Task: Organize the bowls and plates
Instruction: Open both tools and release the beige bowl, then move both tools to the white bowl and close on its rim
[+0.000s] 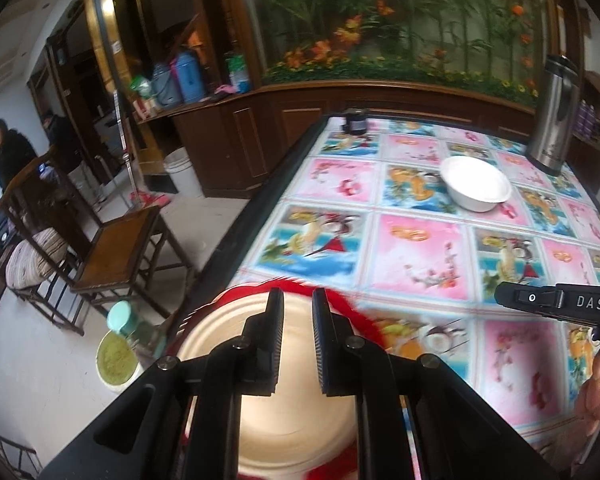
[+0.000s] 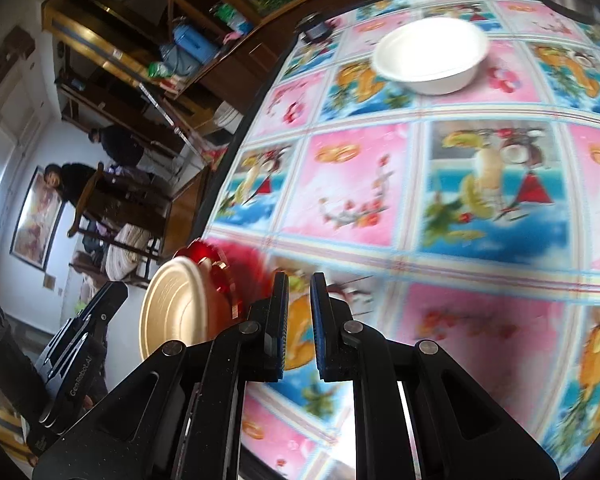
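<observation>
A cream plate (image 1: 296, 412) lies on a red scalloped plate (image 1: 352, 304) at the table's near left corner, partly over the edge. My left gripper (image 1: 298, 300) hovers over this stack, shut, with nothing between its fingers. The right wrist view shows the same cream plate (image 2: 176, 312) and red plate (image 2: 216, 268) left of my right gripper (image 2: 299, 284). That gripper is shut and empty above the patterned tablecloth (image 2: 380, 184). A white bowl (image 1: 476, 184) stands farther back on the table, also the white bowl (image 2: 432, 56). The right gripper's tip (image 1: 556, 304) enters from the right.
A steel flask (image 1: 552, 120) and a dark jar (image 1: 356, 120) stand at the table's far end. Wooden chairs (image 1: 116, 248), a teal-capped bottle (image 1: 120, 320) and a white bucket (image 1: 180, 168) are on the floor to the left. Two people (image 1: 8, 152) are far left.
</observation>
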`<state>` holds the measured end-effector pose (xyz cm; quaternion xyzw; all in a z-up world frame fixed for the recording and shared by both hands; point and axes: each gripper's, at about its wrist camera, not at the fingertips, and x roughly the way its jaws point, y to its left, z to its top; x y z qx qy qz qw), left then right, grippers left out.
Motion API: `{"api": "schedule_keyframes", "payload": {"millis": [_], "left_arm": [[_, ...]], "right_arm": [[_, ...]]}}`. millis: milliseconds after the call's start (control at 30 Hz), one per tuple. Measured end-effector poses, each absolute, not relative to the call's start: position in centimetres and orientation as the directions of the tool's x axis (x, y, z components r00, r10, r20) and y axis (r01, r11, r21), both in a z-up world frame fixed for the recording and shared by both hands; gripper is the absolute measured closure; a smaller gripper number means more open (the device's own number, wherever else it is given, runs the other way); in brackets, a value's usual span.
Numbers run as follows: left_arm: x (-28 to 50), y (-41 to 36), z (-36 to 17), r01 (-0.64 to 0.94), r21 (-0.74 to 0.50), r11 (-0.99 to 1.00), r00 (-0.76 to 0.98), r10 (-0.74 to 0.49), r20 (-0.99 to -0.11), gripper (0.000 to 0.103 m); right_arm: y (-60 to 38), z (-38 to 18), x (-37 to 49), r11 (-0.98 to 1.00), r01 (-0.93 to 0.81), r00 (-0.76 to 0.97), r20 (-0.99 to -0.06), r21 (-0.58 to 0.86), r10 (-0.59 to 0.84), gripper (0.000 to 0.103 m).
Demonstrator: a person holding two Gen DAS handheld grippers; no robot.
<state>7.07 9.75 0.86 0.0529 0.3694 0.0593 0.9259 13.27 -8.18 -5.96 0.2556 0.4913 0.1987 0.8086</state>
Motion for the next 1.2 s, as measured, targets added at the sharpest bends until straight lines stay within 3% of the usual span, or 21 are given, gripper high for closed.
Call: {"api": "schedule_keyframes", "payload": {"millis": [667, 967, 1067, 1100, 1133, 1200], "left_arm": [[16.4, -2.9, -1.6, 0.106, 0.121, 0.987, 0.646, 0.024, -0.763, 0.09], [23.8, -1.0, -5.0, 0.013, -0.109, 0.994, 0.48, -0.102, -0.871, 0.09], [26.1, -0.1, -5.1, -0.035, -0.194, 0.98, 0.484, -0.153, -0.862, 0.09], [26.6, 0.0, -4.8, -0.044, -0.22, 0.975, 0.499, -0.169, -0.85, 0.089], [27.2, 0.0, -4.6, -0.041, -0.25, 0.967, 0.512, -0.194, -0.837, 0.081], [28.1, -0.3, -4.5, -0.032, -0.297, 0.954, 0.51, -0.24, -0.826, 0.064]], "right_arm": [[-21.1, -7.2, 17.9, 0.799, 0.114, 0.519, -0.721, 0.591, 0.459, 0.092], [-22.8, -7.2, 21.8, 0.76, 0.139, 0.546, -0.689, 0.635, 0.476, 0.092], [-23.2, -6.6, 23.4, 0.712, 0.132, 0.606, -0.625, 0.689, 0.492, 0.082], [-23.3, -6.6, 23.8, 0.699, 0.136, 0.62, -0.61, 0.702, 0.493, 0.069], [-23.5, -6.6, 24.2, 0.683, 0.145, 0.634, -0.597, 0.715, 0.491, 0.057], [-23.4, -6.8, 25.1, 0.664, 0.16, 0.655, -0.582, 0.73, 0.482, 0.055]]}}
